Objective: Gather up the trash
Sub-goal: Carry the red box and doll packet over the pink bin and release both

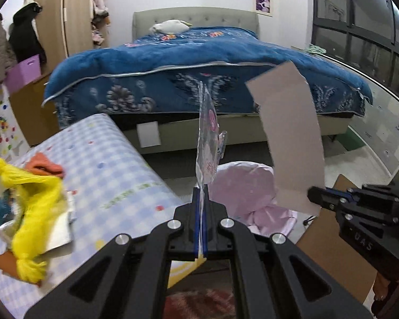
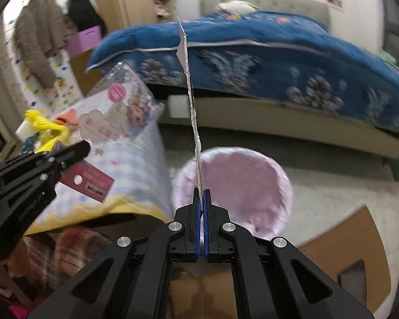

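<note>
The right gripper's black body carries the white letters "UAS", while the print on the plastic wrapper, pink patches and a cartoon picture, is too small to read. The left gripper has its jaws pressed together on the bottom edge of this wrapper, which stands edge-on above the fingers in the left wrist view, over the rim of the pink-lined trash bin. The right gripper's jaws are likewise clamped on the lower end of a torn cardboard strip that rises upright from the fingertips, just above the bin and beside the checkered table.
</note>
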Demonstrator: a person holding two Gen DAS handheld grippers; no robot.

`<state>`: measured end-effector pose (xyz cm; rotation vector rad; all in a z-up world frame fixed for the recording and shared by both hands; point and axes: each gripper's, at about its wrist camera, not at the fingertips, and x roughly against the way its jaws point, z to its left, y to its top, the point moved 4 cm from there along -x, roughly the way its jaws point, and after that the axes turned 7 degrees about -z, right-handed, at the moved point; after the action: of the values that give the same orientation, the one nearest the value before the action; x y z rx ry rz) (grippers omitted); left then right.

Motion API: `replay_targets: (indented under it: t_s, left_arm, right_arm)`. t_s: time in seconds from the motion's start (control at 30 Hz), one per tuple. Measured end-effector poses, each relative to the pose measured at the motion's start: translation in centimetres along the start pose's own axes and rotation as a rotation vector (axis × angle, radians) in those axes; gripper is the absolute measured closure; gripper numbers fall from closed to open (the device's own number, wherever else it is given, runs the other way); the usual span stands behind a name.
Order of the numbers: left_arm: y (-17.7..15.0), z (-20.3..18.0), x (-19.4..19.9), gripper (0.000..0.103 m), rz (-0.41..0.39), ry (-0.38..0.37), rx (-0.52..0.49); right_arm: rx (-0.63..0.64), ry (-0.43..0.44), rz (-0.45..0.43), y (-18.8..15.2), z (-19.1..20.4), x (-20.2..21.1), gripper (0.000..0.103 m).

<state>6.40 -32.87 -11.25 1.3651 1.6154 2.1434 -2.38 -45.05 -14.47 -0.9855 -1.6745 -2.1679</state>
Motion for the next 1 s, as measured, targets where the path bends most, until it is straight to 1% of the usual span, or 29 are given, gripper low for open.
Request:
replay_targets:
  t_s: [0.13, 0.23, 0.37, 0.57, 0.6, 0.67, 0.7, 0.77, 0.8, 0.9, 1.0]
  left_arm:
    - [0.1, -1.7, -1.8, 0.103, 0.01, -0.026, -0.013]
    - [0.3, -2.7, -3.3, 0.103, 0.026, -0.035, -0.022]
    - [0.9, -3.4, -5.5, 0.103, 0.041, -0.048, -0.028]
    - [1.7, -3.7, -8.3, 0.103, 0.05, -0.057, -0.032]
    - [1.8, -3.7, -8.8, 0.102, 0.053, -0.058, -0.028]
    - [1.9, -3.5, -9.5, 0.092, 0.066, -0.068, -0.018]
    - [1.8, -3.3, -9.9, 0.089, 0.073, -0.067, -0.016]
    - [1.6, -3.1, -10.2, 0.08, 0.085, -0.064, -0.011]
    - [1.5, -2.9, -10.2, 0.078, 0.09, -0.065, -0.008]
    - [1.3, -2.1, -9.6, 0.077, 0.093, -0.059, -0.004]
    - [0.9, -1.0, -8.1, 0.077, 0.091, -0.039, 0.003]
  right_arm:
    - [-0.043, -0.052, 0.039, -0.9, -2.7, -0.8, 0.102]
    - [-0.072, -0.073, 0.069, -1.1, -3.8, -2.0, 0.102]
    - [-0.089, -0.092, 0.103, -1.0, -4.9, -4.0, 0.102]
    - [-0.113, -0.108, 0.13, -0.7, -5.9, -6.8, 0.1]
    - [-0.113, -0.108, 0.133, -0.7, -6.1, -7.2, 0.099]
    - [-0.108, -0.114, 0.142, -0.6, -6.4, -8.3, 0.099]
    - [-0.106, -0.117, 0.151, -0.7, -6.5, -8.8, 0.098]
    - [-0.108, -0.12, 0.161, -0.9, -6.5, -9.2, 0.096]
    - [-0.111, -0.119, 0.166, -1.0, -6.6, -9.3, 0.094]
    - [-0.115, -0.113, 0.165, -1.0, -6.7, -9.1, 0.093]
    - [-0.119, -0.113, 0.148, -0.7, -6.5, -7.9, 0.093]
